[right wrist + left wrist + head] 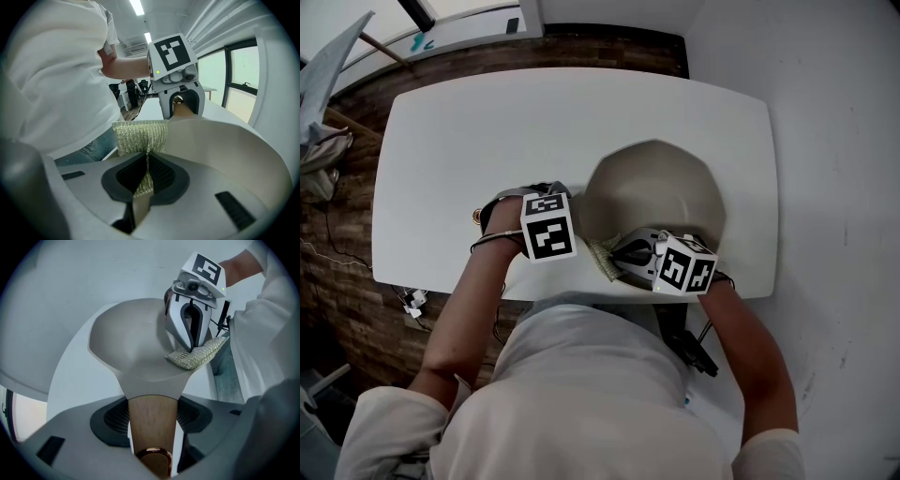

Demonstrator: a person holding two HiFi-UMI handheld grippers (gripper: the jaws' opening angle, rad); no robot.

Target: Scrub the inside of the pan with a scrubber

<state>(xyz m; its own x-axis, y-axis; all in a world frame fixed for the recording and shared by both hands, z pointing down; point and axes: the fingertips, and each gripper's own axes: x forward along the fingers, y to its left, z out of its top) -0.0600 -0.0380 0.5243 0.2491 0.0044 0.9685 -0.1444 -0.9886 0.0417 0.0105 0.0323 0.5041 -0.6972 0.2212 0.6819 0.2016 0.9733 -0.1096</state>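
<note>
A grey angular pan sits on the white table, near its front edge. Its wooden handle runs between the jaws of my left gripper, which is shut on it. My right gripper is shut on a woven, pale gold scrubber. The scrubber lies over the pan's near rim, partly hanging outside it. In the right gripper view the pan's inside opens to the right of the scrubber, and the left gripper stands beyond it.
The table's front edge is close to the person's body. Brick-patterned floor shows at the left, with cables below the table corner. A white wall fills the right side.
</note>
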